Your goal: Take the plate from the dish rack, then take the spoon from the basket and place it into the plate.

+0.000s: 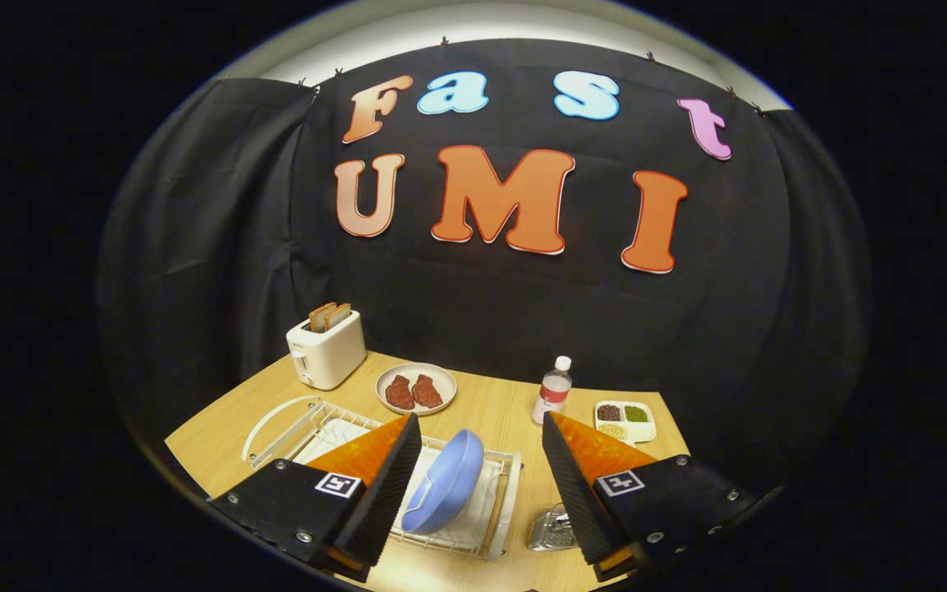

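— When you looked along the gripper (482, 460), how did its fingers stand?

— Spread wide apart, two of them, pressing on nothing. One blue plate (443, 481) stood on edge between them, leaning in the white wire dish rack (486, 538), which sat on the wooden table (210, 440). Neither finger touched the plate.

— One rack only?

— One, with a white curved handle at its far left end. A white tray lay under the wires.

— And the basket with the spoon?

— Close by the right finger, just beside the rack, I saw one shiny metal thing (550, 530), partly hidden behind that finger. I could not tell whether it was the basket, nor could I make out a spoon in it.

— What lay beyond the fingers?

— Farther along the table, one round plate of meat (416, 388) carried two dark red pieces side by side. To its right stood one clear water bottle (553, 390) with a white cap and a red label, upright. Right of the bottle lay one white divided dish (625, 420) with three compartments, each holding something different: dark brown, green and pale grains.

— Anything farther still?

— At the far left corner stood one white toaster (326, 350) with two slices of toast (330, 315) sticking up from its slots. Behind everything hung the black cloth wall of the booth.
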{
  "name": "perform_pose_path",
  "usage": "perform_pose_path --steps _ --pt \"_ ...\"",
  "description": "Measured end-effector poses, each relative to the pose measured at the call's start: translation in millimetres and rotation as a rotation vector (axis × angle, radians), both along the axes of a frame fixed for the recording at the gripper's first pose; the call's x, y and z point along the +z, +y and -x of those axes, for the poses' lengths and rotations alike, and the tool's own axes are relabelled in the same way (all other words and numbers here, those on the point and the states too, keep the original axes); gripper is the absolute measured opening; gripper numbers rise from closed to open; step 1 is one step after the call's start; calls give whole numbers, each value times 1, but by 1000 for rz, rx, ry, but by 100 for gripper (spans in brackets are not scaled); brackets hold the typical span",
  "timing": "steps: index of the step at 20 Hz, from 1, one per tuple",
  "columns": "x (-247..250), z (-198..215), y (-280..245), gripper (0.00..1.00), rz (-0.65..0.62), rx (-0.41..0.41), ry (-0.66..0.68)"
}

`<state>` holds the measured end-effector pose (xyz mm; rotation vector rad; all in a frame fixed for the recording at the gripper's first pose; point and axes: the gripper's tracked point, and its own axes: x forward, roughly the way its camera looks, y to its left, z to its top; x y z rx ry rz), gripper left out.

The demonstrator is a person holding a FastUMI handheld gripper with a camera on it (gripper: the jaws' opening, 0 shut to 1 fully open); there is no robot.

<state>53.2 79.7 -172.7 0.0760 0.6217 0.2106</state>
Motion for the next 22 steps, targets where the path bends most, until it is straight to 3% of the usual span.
perform_pose_path --steps 4,13,19,22 --pt "-23 -8 12 85 -27 37 89" --pt "-89 3 33 81 -95 88 446" --pt "-130 6 47 70 -54 103 619" --pt "-146 4 52 59 -37 93 711"
